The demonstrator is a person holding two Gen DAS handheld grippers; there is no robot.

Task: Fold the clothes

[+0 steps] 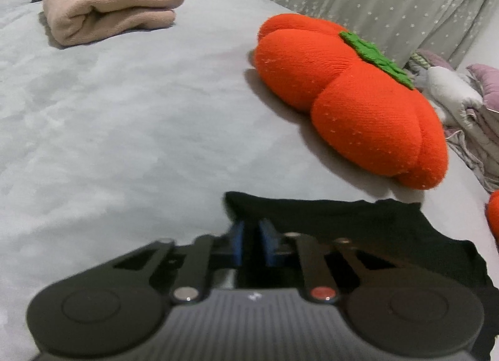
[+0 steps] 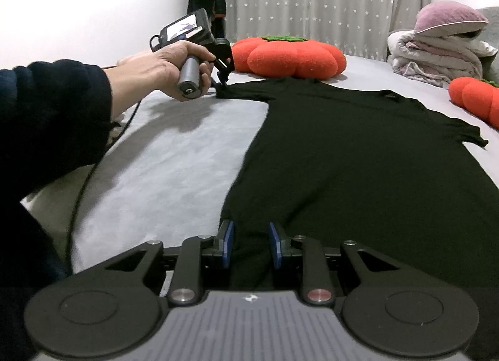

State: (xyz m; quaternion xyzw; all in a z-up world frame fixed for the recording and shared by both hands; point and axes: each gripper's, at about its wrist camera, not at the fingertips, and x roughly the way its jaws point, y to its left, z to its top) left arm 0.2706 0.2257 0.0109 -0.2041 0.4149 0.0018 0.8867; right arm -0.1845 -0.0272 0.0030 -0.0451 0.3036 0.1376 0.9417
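Left claw pinches the far-left sleeve of the black short-sleeved knit T-shirt; right claw, jaws apart, straddles its near hem. Shirt lies flat on the grey bed, corners taken probably for folding.

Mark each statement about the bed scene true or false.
1. The black short-sleeved shirt lies spread flat on the grey bed sheet. True.
2. The left gripper is at the shirt's hem. False: it is at a sleeve tip.
3. The folded beige garment rests on the orange pumpkin-shaped cushion. False: they lie apart.
4. The right gripper has shirt fabric between its blue pads. True.
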